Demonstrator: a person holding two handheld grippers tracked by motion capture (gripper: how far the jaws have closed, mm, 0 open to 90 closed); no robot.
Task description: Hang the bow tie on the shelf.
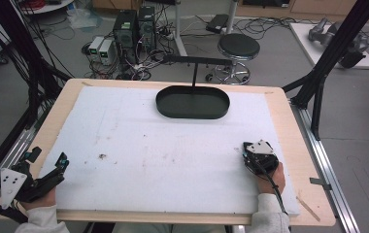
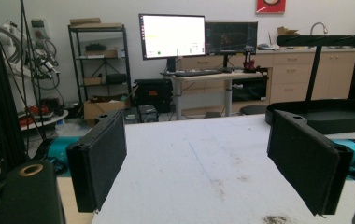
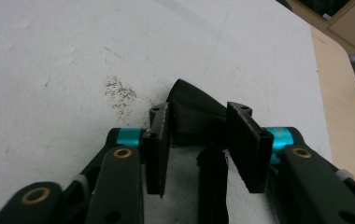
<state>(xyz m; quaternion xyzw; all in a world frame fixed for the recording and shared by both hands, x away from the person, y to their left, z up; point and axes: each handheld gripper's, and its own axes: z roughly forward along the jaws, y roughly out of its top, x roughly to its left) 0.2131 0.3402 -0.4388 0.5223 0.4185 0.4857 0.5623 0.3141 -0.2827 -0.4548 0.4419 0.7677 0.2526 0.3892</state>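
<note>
Both hands low; right gripper (image 3: pixel 198 135) jaws round black cloth (image 3: pixel 194 112).

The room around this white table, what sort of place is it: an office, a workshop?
Most likely a robotics or engineering lab: two monitors on a desk, computer towers amid loose floor cables, and a shelf rack of equipment behind the white table.
</note>
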